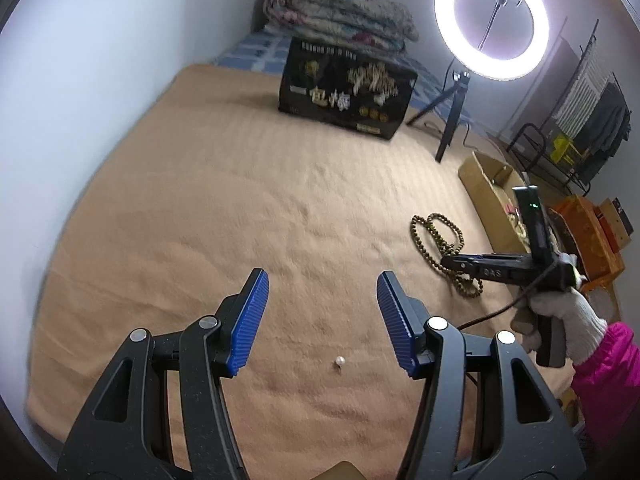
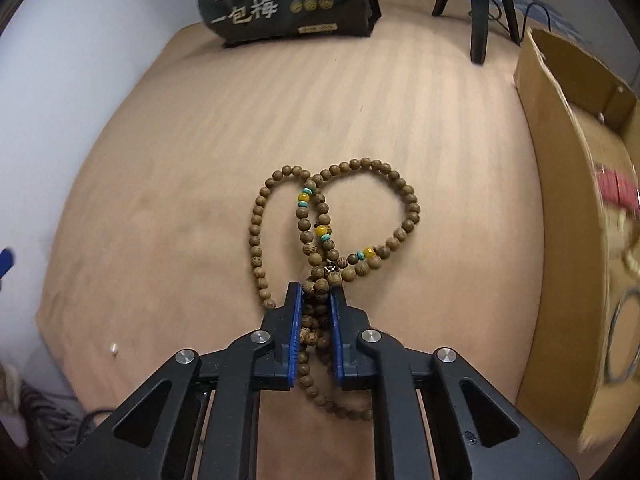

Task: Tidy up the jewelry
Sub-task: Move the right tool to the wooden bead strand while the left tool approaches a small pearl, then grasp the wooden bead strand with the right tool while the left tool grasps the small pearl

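tan bedspread (image 2: 160, 200) carries the work: right hand-held gripper (image 2: 316, 300) pinches the wooden bead strand (image 2: 400, 200) beside the cardboard box (image 2: 560, 208), left hand-held gripper (image 1: 322, 312) gapes empty above a likely pearl (image 1: 340, 360), both unboxed.

Open tan blanket (image 1: 208, 208) ahead; dark bag (image 1: 346, 90), tripod (image 1: 450, 120), cardboard box (image 2: 576, 184) along far and right edges.

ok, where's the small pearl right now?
The pearl lies loose on the tan blanket, between the open left tongs in the left view, well left of the bead necklace.
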Demonstrator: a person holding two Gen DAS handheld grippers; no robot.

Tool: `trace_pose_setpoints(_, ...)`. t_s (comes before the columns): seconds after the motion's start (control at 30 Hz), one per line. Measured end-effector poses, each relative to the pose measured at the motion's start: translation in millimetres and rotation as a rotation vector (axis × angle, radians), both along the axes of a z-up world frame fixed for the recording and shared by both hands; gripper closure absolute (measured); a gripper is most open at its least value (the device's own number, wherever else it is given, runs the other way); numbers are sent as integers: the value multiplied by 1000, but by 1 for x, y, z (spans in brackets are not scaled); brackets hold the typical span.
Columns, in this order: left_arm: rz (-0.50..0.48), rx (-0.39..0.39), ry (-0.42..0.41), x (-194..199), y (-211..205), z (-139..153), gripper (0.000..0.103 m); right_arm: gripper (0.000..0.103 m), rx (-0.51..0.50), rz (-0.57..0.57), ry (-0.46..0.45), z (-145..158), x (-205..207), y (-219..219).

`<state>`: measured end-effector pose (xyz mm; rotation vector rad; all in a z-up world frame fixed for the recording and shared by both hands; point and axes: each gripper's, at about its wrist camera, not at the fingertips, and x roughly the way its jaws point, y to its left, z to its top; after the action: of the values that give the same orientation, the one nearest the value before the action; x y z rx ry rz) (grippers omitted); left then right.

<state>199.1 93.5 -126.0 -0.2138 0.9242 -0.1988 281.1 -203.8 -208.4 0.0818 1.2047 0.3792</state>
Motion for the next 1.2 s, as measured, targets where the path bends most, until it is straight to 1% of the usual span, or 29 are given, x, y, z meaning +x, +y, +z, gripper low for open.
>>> trace_pose_setpoints(0.1,-22,5,28,-3,-6,-18,45,92,12,8,0,2,-21,-2)
trace_pose_setpoints(0.23,-44,-17,74,-12,-13,-46,45,92,41,17,8,4,-48,-9)
trace_pose_setpoints(0.3,-49,-8,81,-17,-17,-55,49,92,48,30,4,5,-59,-10)
trace_pose_setpoints(0.37,-63,9,85,-21,-22,-62,56,92,55,53,5,7,-69,-9)
trace_pose_setpoints(0.43,-85,57,65,-26,-32,-66,57,92,39,72,-26,12,-77,-7)
trace_pose_setpoints(0.47,-97,74,53,-29,-36,-66,57,91,21,84,-58,17,-82,-5)
trace_pose_setpoints(0.5,-109,94,42,-30,-40,-67,57,88,5,91,-76,19,-85,-3)
trace_pose_setpoints(0.53,-122,114,36,-31,-45,-69,62,78,-8,100,-96,22,-89,-1)
trace_pose_setpoints(0.57,-137,132,36,-31,-49,-71,70,64,-13,109,-112,25,-92,-1)
trace_pose_setpoints(0.63,-159,159,47,-30,-56,-79,75,51,-26,119,-137,26,-100,1)
trace_pose_setpoints(0.7,-169,173,56,-30,-60,-85,75,51,-35,128,-152,24,-100,2)
trace_pose_setpoints(0.77,-181,186,61,-29,-63,-90,76,51,-38,127,-145,21,-103,1)
trace_pose_setpoints(0.83,-184,204,63,-29,-66,-93,80,51,-29,125,-136,17,-102,0)
trace_pose_setpoints(0.93,-182,215,71,-28,-67,-98,80,51,-11,112,-138,17,-102,-6)
trace_pose_setpoints(1.0,-186,230,78,-26,-68,-101,85,50,6,106,-128,16,-101,-8)
trace_pose_setpoints(1.03,-186,246,80,-26,-69,-102,90,50,10,104,-125,15,-100,-9)
trace_pose_setpoints(1.07,-188,258,80,-26,-70,-103,92,49,15,106,-123,16,-100,-9)
trace_pose_setpoints(1.13,-192,265,78,-26,-71,-104,96,48,18,125,-112,17,-101,-7)
trace_pose_setpoints(1.2,-191,257,81,-25,-69,-104,96,47,17,152,-105,20,-102,-5)
